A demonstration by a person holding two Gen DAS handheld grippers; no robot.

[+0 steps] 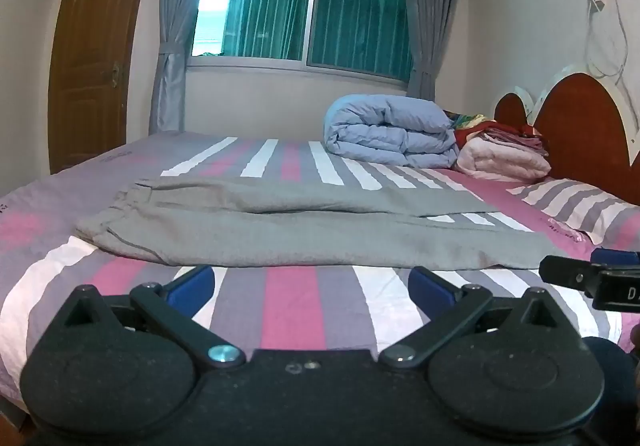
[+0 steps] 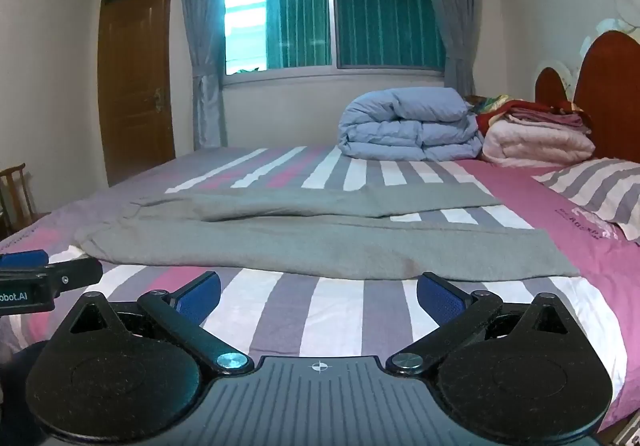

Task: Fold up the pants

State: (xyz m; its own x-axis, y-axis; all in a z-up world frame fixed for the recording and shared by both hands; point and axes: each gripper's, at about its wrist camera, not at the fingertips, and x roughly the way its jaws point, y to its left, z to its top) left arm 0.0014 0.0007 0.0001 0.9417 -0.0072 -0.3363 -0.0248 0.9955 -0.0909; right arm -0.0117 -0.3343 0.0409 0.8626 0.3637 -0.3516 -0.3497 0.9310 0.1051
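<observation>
Grey pants lie spread flat across the striped bed, waistband to the left, both legs running to the right; the right wrist view shows the same pants. My left gripper hovers over the bed's near edge just short of the near leg, jaws wide open, nothing between the blue pads. My right gripper is beside it to the right, likewise open and empty, a little short of the near leg's hem side. Each gripper's tip shows in the other's view: the right gripper, the left gripper.
The bed has a pink, grey and white striped sheet. A folded blue duvet, a pink folded blanket and a striped pillow sit near the red headboard. A door and a curtained window are behind.
</observation>
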